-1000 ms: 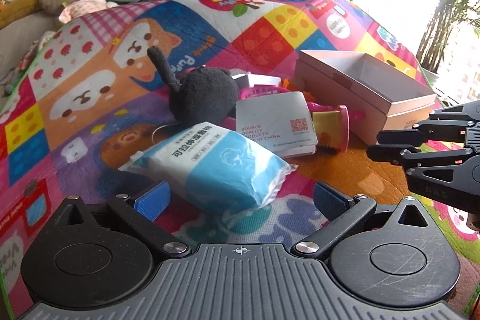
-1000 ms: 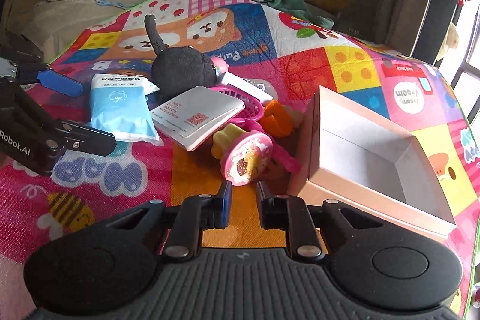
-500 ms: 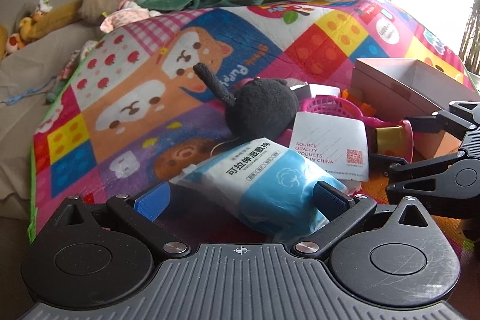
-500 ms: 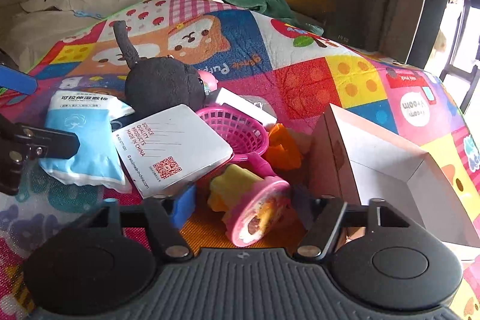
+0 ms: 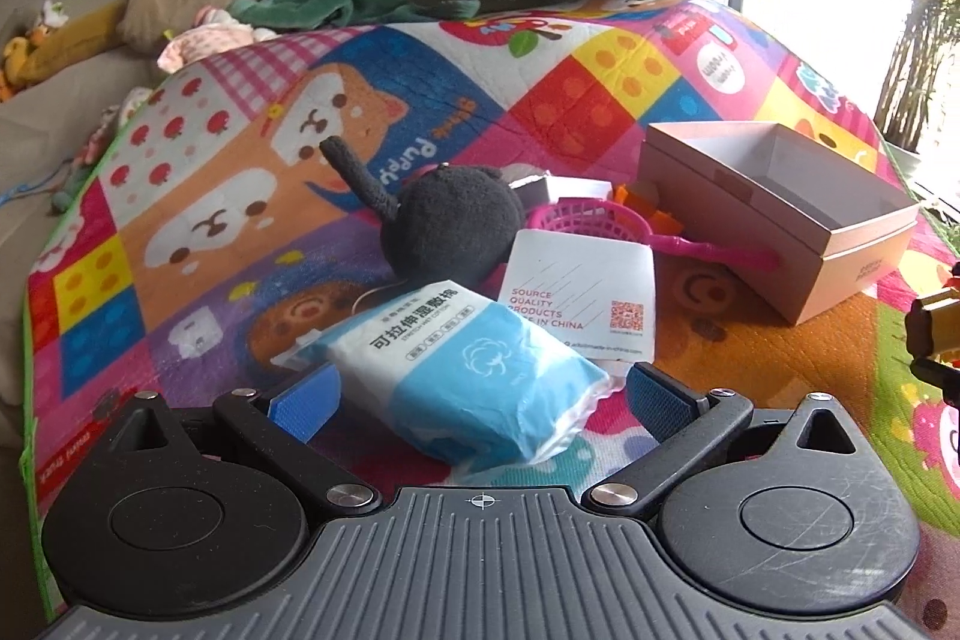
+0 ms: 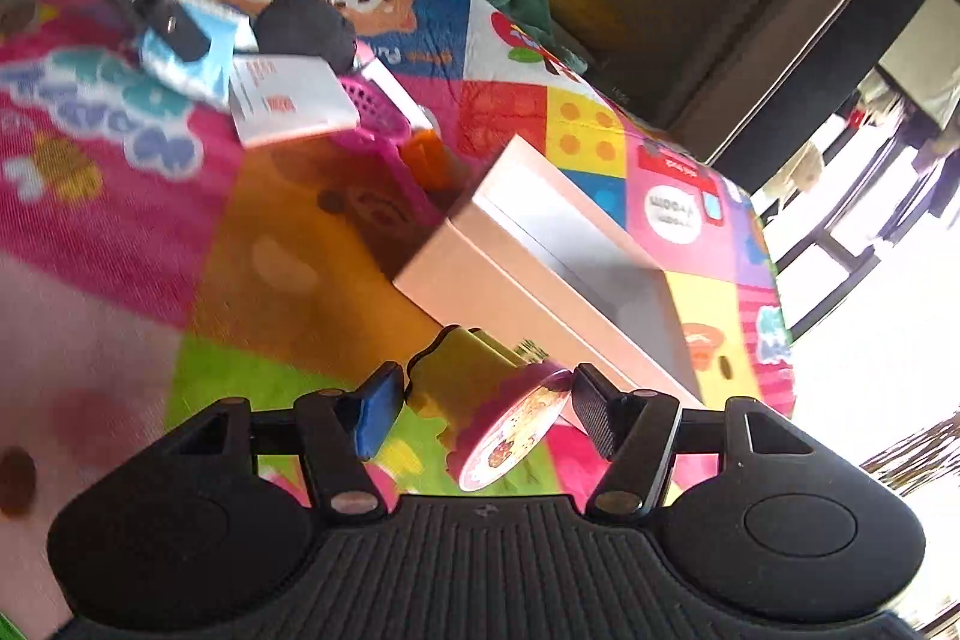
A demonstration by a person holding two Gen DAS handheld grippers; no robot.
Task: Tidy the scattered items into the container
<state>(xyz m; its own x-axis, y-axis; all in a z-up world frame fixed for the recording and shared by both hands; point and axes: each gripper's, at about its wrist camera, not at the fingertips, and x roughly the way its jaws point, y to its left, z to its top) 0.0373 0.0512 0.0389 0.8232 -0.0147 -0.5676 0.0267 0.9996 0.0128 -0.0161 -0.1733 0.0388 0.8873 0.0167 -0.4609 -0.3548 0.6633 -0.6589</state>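
Left wrist view, left gripper (image 5: 477, 394) jaws open astride wipes pack (image 5: 474, 370), black plush (image 5: 453, 226) and card (image 5: 579, 298) behind, pink box (image 5: 774, 202) beyond, right gripper (image 6: 474, 418) clamped on toy cup (image 6: 492, 406).

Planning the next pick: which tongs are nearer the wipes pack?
Left. The left tongs straddle the wipes pack, open on either side. The right tongs are away by the box, shut on a yellow-pink toy.
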